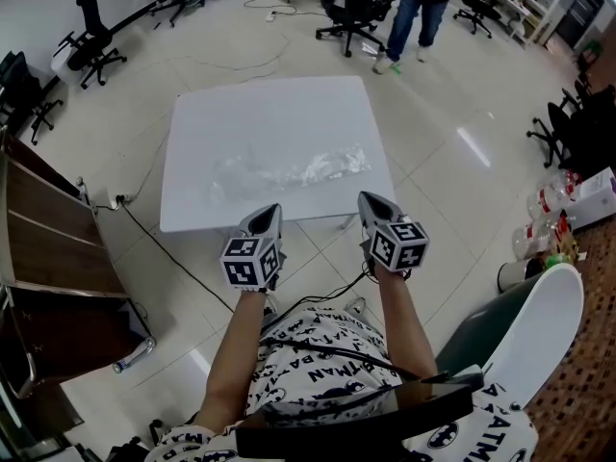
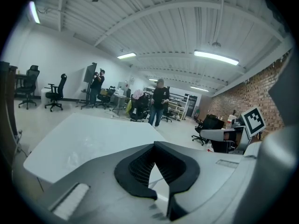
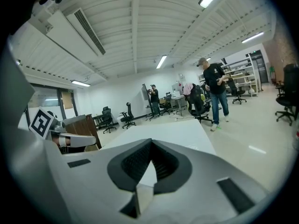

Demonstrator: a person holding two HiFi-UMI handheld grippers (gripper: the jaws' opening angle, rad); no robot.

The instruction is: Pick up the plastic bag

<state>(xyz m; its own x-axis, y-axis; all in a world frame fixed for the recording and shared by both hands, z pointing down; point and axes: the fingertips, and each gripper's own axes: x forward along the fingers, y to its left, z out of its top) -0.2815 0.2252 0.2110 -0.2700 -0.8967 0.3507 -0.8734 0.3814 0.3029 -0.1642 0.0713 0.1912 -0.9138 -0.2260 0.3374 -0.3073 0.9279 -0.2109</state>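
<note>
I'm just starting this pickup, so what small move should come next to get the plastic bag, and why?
Probably open the right tool and ease it forward over the table toward the plastic bag. It and the left tool are both shut and empty, held at the table's near edge, while the clear bag lies further in, untouched.

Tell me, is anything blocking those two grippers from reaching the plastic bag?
Nothing visible does. The plastic bag lies alone on the white table; only bare tabletop separates it from the left gripper and right gripper, both shut at the near edge.
</note>
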